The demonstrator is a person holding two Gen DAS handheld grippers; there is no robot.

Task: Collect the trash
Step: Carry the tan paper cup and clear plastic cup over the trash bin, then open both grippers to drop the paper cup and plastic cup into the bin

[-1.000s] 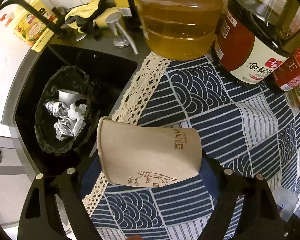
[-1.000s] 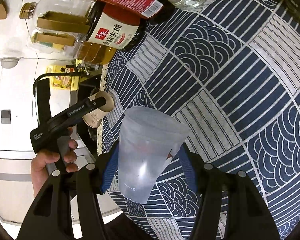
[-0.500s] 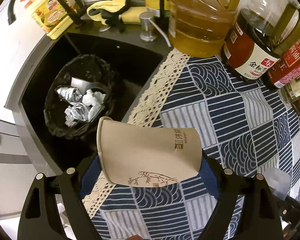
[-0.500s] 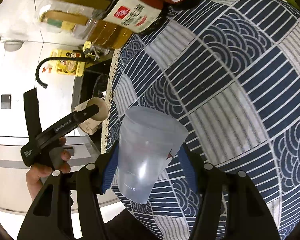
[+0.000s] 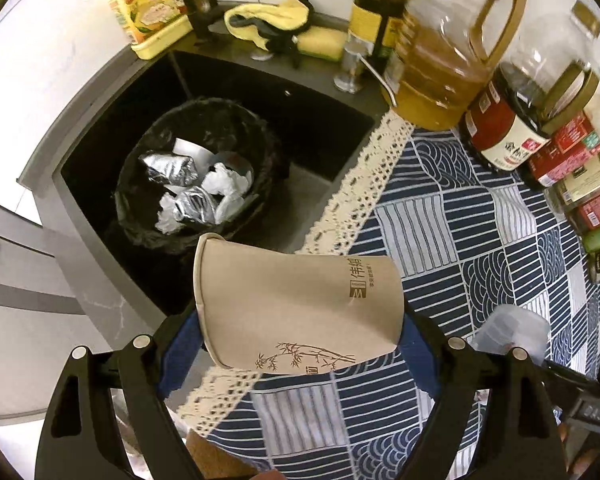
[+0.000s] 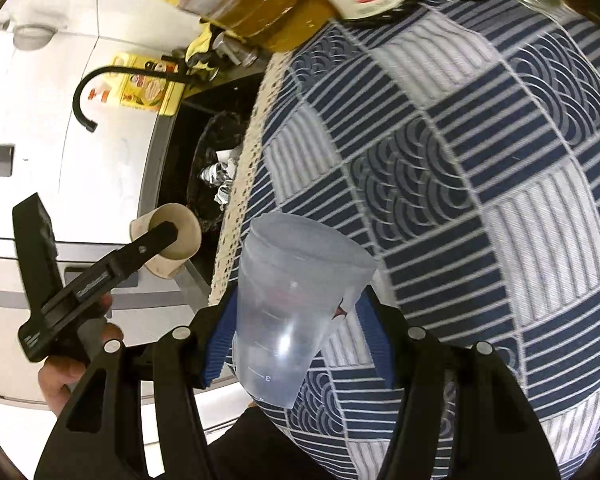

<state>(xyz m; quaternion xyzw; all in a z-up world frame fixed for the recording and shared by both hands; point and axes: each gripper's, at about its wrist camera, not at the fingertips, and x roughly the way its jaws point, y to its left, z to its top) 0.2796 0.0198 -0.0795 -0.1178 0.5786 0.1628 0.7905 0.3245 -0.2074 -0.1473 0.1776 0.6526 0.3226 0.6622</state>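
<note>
Cups closing in on the bin

Both views have slid toward the sink: the left hand-held gripper [image 5: 296, 344] grasps a paper cup [image 5: 296, 304] just short of the lined trash bin [image 5: 204, 168], the right hand-held gripper [image 6: 296, 344] clamps a clear plastic cup [image 6: 296, 312] over the patterned surface [image 6: 480, 200]; drops likely come next.

You see a beige paper cup [image 5: 296, 304] printed with a brown bamboo sprig and a brown logo. You see a frosted, translucent plastic cup [image 6: 296, 312]. The cloth [image 5: 480, 248] shows navy and grey-white squares of stripes and wave arcs, edged with cream lace. The bin bag [image 5: 256, 148] is black; its contents are silver foil and white paper. The sink [image 5: 312, 120] is black. The oil jug [image 5: 440, 64] holds amber liquid under a tan handle. The rag [image 5: 268, 20] is yellow and grey. The carton [image 5: 152, 8] is yellow.
</note>
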